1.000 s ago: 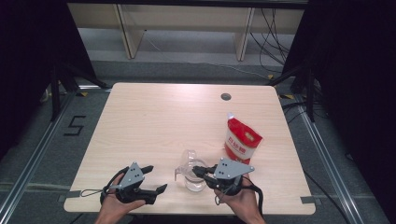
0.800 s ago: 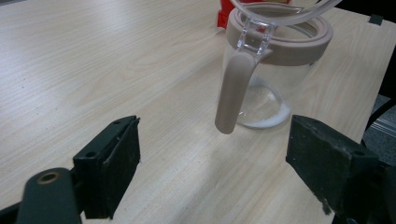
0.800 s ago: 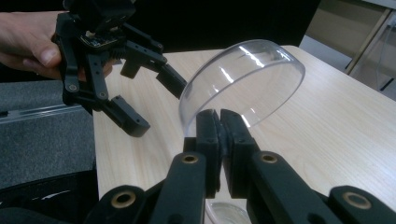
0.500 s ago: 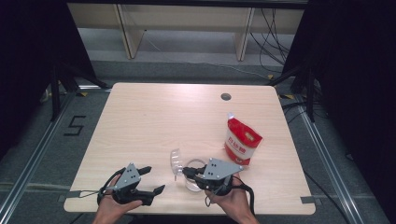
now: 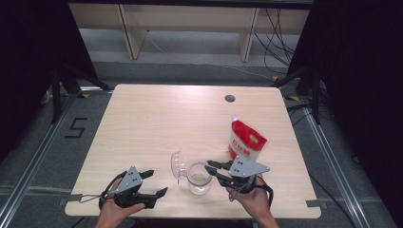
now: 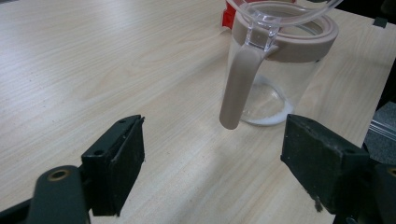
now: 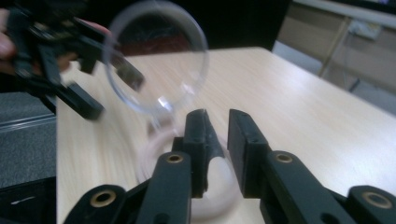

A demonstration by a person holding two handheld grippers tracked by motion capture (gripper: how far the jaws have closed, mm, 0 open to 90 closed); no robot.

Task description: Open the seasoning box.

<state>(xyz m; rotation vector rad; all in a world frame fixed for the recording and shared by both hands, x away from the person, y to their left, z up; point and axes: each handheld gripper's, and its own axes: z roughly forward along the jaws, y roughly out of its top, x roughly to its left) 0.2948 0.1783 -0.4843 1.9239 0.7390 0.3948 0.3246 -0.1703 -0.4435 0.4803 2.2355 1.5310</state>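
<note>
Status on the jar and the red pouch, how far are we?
Done: the clear jar stands near the front edge with its hinged lid flipped up. In hand: the right gripper sits at the jar's rim, its jaws just opening with a small gap, nothing visibly clamped. The left gripper waits open beside it. Left: the red pouch stands upright, untouched; the jar looks nearly empty.

A red and white pouch (image 5: pixel 246 139) was stood upright right of centre on the light wood table (image 5: pixel 157 118). A dark round grommet (image 5: pixel 230 98) was set near the table's far edge. A black "5" (image 5: pixel 76 128) was marked on the grey floor at left. Pale shelving (image 5: pixel 185 19) and loose cables (image 5: pixel 275 33) were seen at the far side.
</note>
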